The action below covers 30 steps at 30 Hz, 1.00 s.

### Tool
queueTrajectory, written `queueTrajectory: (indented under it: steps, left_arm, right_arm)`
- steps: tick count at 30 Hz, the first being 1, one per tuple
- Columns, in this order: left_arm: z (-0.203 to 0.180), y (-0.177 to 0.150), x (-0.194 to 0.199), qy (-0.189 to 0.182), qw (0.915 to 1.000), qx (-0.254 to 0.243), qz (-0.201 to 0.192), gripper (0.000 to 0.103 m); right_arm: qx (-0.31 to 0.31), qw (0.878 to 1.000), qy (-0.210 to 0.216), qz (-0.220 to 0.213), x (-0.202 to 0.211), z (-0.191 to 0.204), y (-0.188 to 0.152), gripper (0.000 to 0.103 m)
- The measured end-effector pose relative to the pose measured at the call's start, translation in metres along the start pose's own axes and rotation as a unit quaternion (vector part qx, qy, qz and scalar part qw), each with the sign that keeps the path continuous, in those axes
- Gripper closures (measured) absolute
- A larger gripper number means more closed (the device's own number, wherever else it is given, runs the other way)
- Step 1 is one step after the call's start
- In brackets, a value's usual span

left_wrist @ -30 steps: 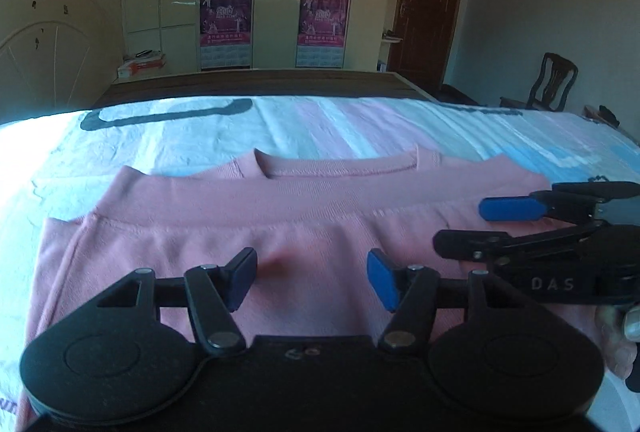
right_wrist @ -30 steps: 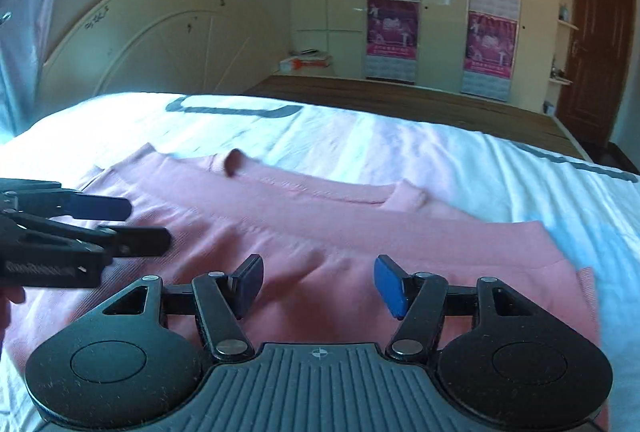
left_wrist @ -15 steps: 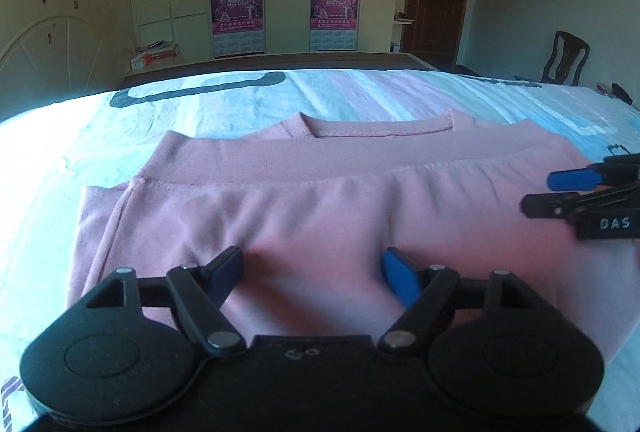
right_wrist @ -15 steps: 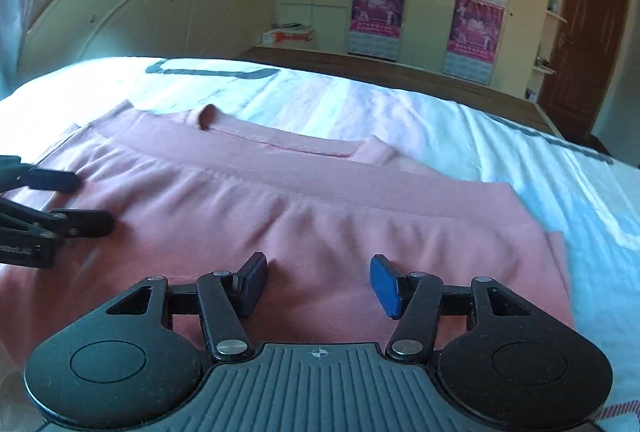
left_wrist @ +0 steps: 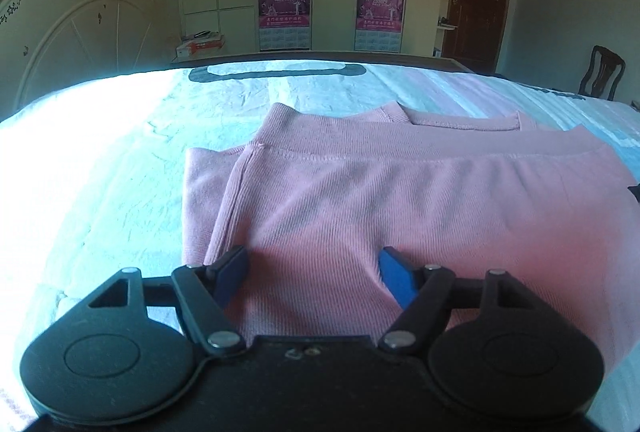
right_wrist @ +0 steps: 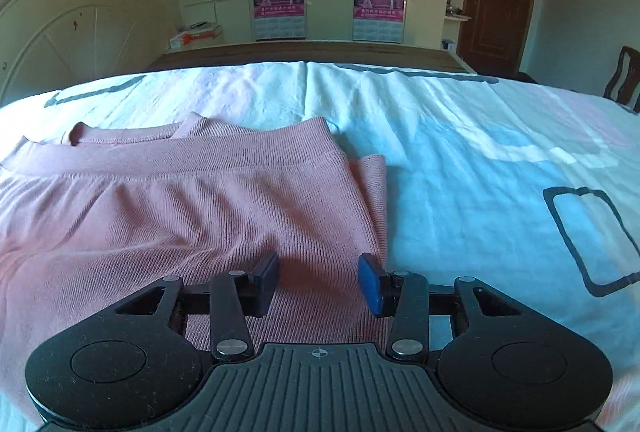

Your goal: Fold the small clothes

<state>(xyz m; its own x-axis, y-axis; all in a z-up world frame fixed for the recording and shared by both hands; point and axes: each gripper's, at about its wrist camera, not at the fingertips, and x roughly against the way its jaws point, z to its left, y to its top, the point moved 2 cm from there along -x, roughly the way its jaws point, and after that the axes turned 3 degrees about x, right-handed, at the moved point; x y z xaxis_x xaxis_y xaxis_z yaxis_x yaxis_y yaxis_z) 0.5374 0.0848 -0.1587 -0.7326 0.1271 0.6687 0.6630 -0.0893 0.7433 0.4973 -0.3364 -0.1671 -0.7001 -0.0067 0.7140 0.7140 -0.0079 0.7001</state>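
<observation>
— Slid outward to the pink sweater's (left_wrist: pixel 400 200) own left edge since a second ago, left gripper (left_wrist: pixel 312 272) now low over the near corner; folded side edge just ahead of the left pad, bedsheet (left_wrist: pixel 100 192) beyond it. Other gripper gone from this view, bar a dark sliver at the right margin.

— Jaws?

— Spread apart, lately widened, then eased in a touch. Knit lying under and between the pads, not pinched; nothing held.

— And from the right wrist?

— Same story mirrored. Carried out to the opposite edge, right gripper (right_wrist: pixel 318 282) now straddling the near right corner of the pink sweater (right_wrist: pixel 180 200); right pad about at the cloth's edge, sheet (right_wrist: pixel 480 172) to its right. Left gripper no longer visible here.

— Closed?

— Narrowing just now, yet a clear gap left between the pads, cloth between them but not squeezed as far as can be told. Counted as not gripping.

— Meaning for the fold?

— Garment lying flat ahead of both tools, hem already brought up near the collar, sleeves tucked under. Probably lining up on the two near corners for a further fold; right side seemingly first to bite. Risk: catching only the top layer.
</observation>
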Motion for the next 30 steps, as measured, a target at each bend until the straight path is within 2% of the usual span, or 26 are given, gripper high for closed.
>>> queueTrajectory:
  steps: [2,3,4,6,10,11,12,13,15,17,18,19,20,21,23,25,26,29,30]
  left_arm:
    - [-0.008,0.007,0.013,0.013,0.9999,0.002,-0.01,0.036]
    - [-0.014,0.009,0.023,0.009,0.9996,0.005,-0.026,0.034]
    - [-0.022,0.01,0.032,-0.006,0.9992,0.008,-0.038,0.031]
    - [-0.046,0.011,0.042,-0.03,0.9983,0.005,-0.05,0.031]
    - [-0.092,-0.001,0.037,-0.067,0.9973,-0.02,-0.024,0.031]
    - [-0.102,-0.006,0.03,-0.064,0.9974,-0.032,-0.008,0.031]
    - [-0.109,-0.015,0.019,-0.057,0.9973,-0.043,0.021,0.029]
    - [-0.111,-0.02,0.016,-0.052,0.9975,-0.045,0.016,0.022]
    - [-0.107,-0.017,0.017,-0.052,0.9979,-0.031,0.023,0.021]
    - [-0.105,-0.012,0.027,-0.052,0.9984,-0.02,0.013,0.031]
    - [-0.107,-0.013,0.031,-0.054,0.9982,-0.025,0.002,0.029]
    - [-0.109,-0.015,0.029,-0.05,0.9982,-0.033,0.008,0.027]
    - [-0.11,-0.019,0.024,-0.045,0.998,-0.039,0.023,0.027]
    - [-0.11,-0.022,0.024,-0.04,0.9982,-0.039,0.023,0.026]
    - [-0.111,-0.02,0.035,-0.042,0.9985,-0.033,0.012,0.031]
    - [-0.112,-0.023,0.046,-0.049,0.9983,-0.031,0.003,0.029]
    - [-0.114,-0.026,0.048,-0.042,0.9985,-0.034,0.007,0.036]
    - [-0.115,-0.043,0.048,-0.031,0.9983,-0.044,0.022,0.033]
    - [-0.112,-0.046,0.051,-0.03,0.9985,-0.042,0.022,0.033]
  right_arm:
    - [-0.003,1.0,-0.013,-0.014,0.01,0.008,0.006,0.06]
    - [-0.006,0.999,-0.008,-0.046,0.024,0.016,0.008,0.06]
    - [-0.003,0.998,0.006,-0.065,0.035,0.026,0.01,0.06]
    - [0.019,0.996,0.048,-0.069,0.045,0.057,0.008,0.06]
    - [0.081,0.989,0.108,-0.052,0.045,0.124,-0.01,0.06]
    - [0.095,0.988,0.115,-0.044,0.043,0.137,-0.016,0.06]
    - [0.108,0.988,0.102,-0.034,0.036,0.149,-0.024,0.06]
    - [0.113,0.989,0.088,-0.038,0.031,0.154,-0.03,0.06]
    - [0.109,0.99,0.085,-0.038,0.031,0.156,-0.031,0.06]
    - [0.1,0.991,0.089,-0.029,0.035,0.153,-0.025,0.06]
    - [0.1,0.99,0.092,-0.036,0.039,0.152,-0.024,0.06]
    - [0.105,0.989,0.092,-0.039,0.04,0.151,-0.023,0.06]
    - [0.11,0.99,0.089,-0.027,0.035,0.152,-0.025,0.06]
    - [0.114,0.99,0.084,-0.011,0.03,0.153,-0.028,0.06]
    - [0.116,0.99,0.078,-0.018,0.037,0.155,-0.028,0.06]
    - [0.107,0.988,0.101,-0.041,0.051,0.157,-0.028,0.06]
    - [0.107,0.987,0.111,-0.039,0.055,0.16,-0.031,0.06]
    - [0.111,0.987,0.119,0.009,0.044,0.171,-0.047,0.06]
    - [0.112,0.987,0.115,0.004,0.046,0.171,-0.053,0.06]
